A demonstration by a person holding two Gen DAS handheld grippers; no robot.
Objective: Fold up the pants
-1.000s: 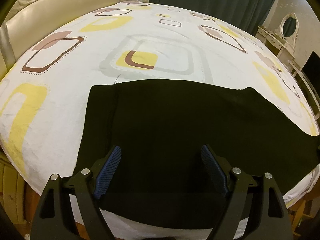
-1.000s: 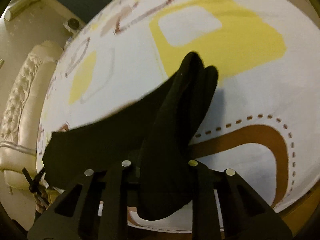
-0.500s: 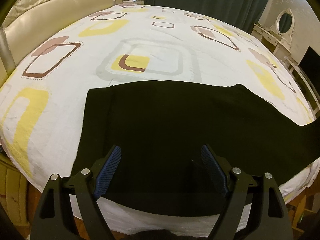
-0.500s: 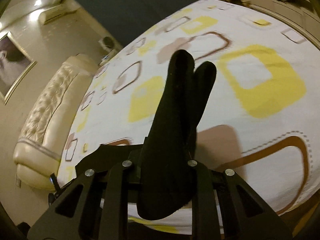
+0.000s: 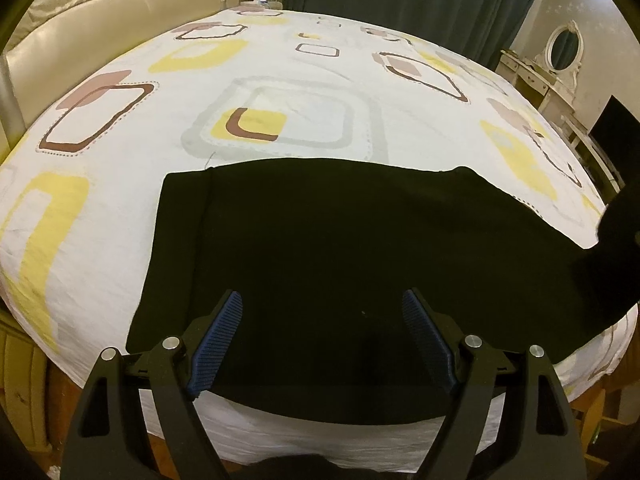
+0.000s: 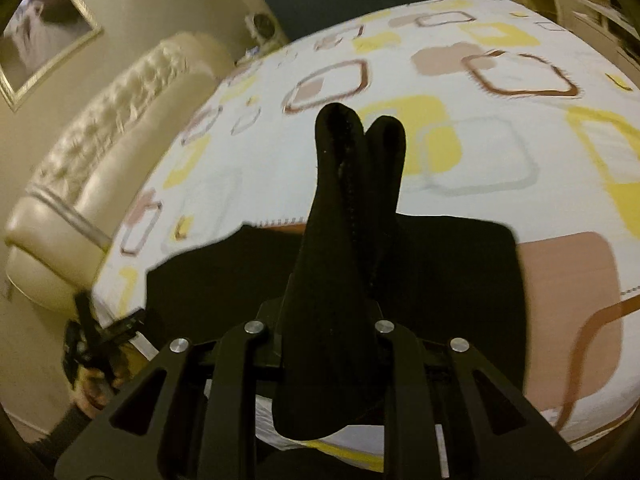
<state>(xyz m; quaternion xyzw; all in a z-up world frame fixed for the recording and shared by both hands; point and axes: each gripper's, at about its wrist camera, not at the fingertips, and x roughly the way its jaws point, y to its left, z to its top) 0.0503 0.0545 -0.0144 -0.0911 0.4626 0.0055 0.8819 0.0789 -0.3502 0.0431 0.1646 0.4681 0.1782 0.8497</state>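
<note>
pants (image 5: 340, 272) flat on bed (image 5: 280, 92), near its front edge | right gripper (image 6: 340, 312) clamped on the leg ends, raised to carry them over | left gripper (image 5: 324, 332) wide, empty above pants, ready to pin

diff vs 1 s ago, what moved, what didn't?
The right tool, shut on the leg end of the black pants, swept across the bed toward the headboard; the lifted fabric now enters the left wrist view at right. The left tool stayed open over the flat pants, nothing grasped.
</note>
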